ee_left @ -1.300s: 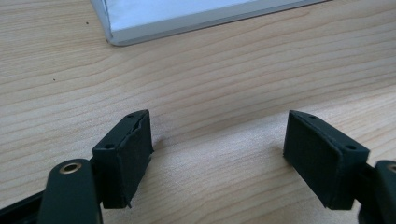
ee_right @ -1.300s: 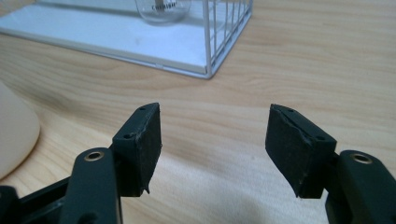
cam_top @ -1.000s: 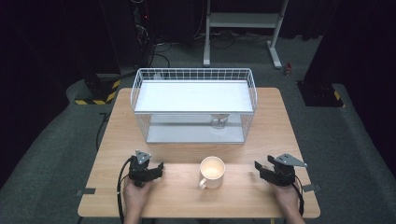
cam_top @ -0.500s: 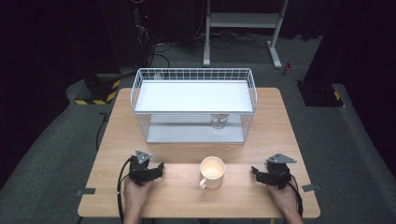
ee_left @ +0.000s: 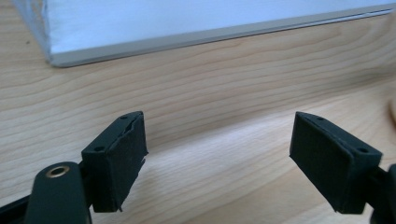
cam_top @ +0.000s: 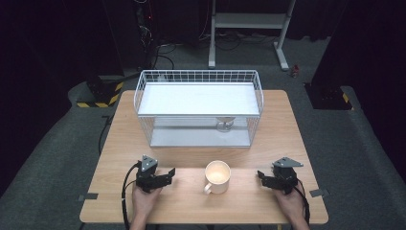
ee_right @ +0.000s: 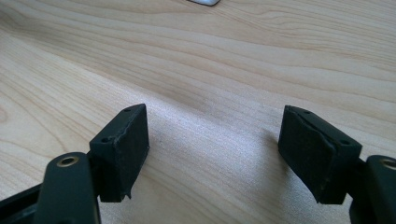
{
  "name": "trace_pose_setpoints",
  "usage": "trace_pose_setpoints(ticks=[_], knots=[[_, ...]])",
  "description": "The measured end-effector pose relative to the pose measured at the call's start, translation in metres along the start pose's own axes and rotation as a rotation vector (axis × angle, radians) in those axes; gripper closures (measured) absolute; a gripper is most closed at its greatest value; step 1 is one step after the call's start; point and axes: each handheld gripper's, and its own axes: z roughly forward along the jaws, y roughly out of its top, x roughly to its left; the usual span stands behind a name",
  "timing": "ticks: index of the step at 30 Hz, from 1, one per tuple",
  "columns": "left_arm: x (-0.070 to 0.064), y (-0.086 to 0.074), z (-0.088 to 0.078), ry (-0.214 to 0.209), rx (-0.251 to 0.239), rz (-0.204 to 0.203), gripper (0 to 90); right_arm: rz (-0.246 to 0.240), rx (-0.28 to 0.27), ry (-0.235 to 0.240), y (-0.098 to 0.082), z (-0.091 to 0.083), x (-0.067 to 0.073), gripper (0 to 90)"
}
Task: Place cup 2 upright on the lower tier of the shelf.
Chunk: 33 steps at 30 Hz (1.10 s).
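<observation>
Pale wooden desk (cam_top: 191, 158), rectangular, with a plainly visible wavy grain. A cream mug (cam_top: 218, 177), cylindrical with a loop handle at its lower left, stands upright on the desk near the front edge, between the two hands and apart from both.

Left hand-held gripper (cam_top: 167, 173): black, resting on the desk left of the mug and pointing towards it. Its jaws have just been opening and stand apart over bare wood; the flat, matt pads (ee_left: 116, 163) have nothing between them.

Right hand-held gripper (cam_top: 261, 176): black, grey three-cornered plate on top, right of the mug and pointing towards it. Jaws apart, pads (ee_right: 122, 149) clear.

Behind the mug stands a white wire basket (cam_top: 198, 76), rectangular, fine grid walls, with a smooth white shelf panel.
</observation>
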Motion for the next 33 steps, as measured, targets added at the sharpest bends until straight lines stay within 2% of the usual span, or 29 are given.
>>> trace_pose_setpoints(ticks=[3, 13, 16, 23, 27, 33], knots=[[-0.007, 0.002, -0.004, -0.037, -0.008, 0.028, 16.9, -0.001, 0.0, 0.0, 0.0, 0.0, 0.0, 24.7], [-0.034, 0.005, -0.011, -0.13, -0.046, 0.064, 14.4, -0.003, 0.001, 0.0, 0.0, 0.0, 0.0, 24.7], [-0.042, 0.007, -0.012, -0.135, -0.051, 0.079, 14.1, -0.004, 0.0, 0.0, 0.0, 0.0, 0.0, 24.7], [-0.056, 0.013, -0.012, -0.175, -0.047, 0.102, 12.5, -0.004, 0.0, 0.0, 0.0, 0.0, 0.0, 24.7], [-0.062, 0.013, -0.013, -0.204, -0.057, 0.098, 10.5, -0.005, 0.0, 0.0, 0.0, 0.0, 0.0, 24.7], [-0.072, 0.019, -0.018, -0.239, -0.067, 0.114, 7.9, -0.007, 0.0, 0.0, 0.0, 0.0, 0.0, 24.7]])
